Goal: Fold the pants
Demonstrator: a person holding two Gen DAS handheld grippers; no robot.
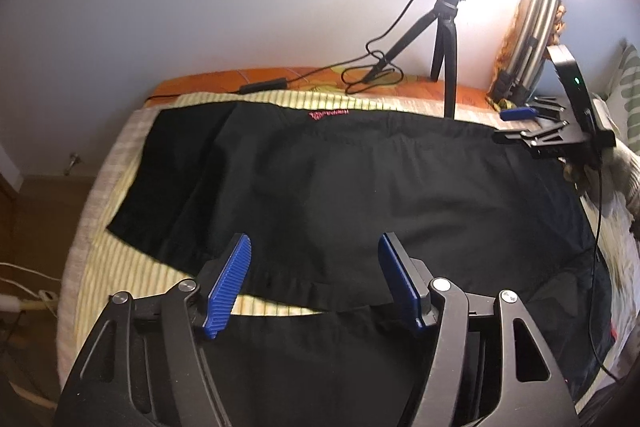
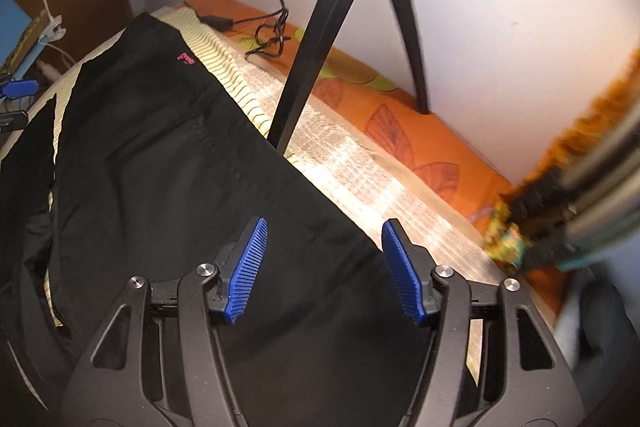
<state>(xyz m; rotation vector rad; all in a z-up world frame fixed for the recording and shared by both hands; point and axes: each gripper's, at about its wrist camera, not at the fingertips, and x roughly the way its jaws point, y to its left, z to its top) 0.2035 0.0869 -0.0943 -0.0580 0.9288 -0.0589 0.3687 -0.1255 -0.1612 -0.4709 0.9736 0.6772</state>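
Observation:
Black pants (image 1: pixel 360 187) lie spread flat across a striped cloth on the bed, with a small pink logo (image 1: pixel 329 114) near the far edge. My left gripper (image 1: pixel 316 247) is open and empty above the near part of the pants, where a gap of striped cloth (image 1: pixel 272 307) shows between two layers. My right gripper (image 2: pixel 324 233) is open and empty above the pants (image 2: pixel 180 167) near their far edge. The right gripper also shows in the left wrist view (image 1: pixel 556 131) at the pants' right end. The pink logo (image 2: pixel 186 58) shows in the right wrist view.
A black tripod (image 1: pixel 444 39) stands on the orange bedsheet (image 1: pixel 280 75) by the wall, its leg (image 2: pixel 304 67) close to the pants' far edge. A cable (image 1: pixel 376 67) loops beside it. A second folded tripod (image 1: pixel 532 39) leans at the right. The bed's left edge (image 1: pixel 80 227) drops to the floor.

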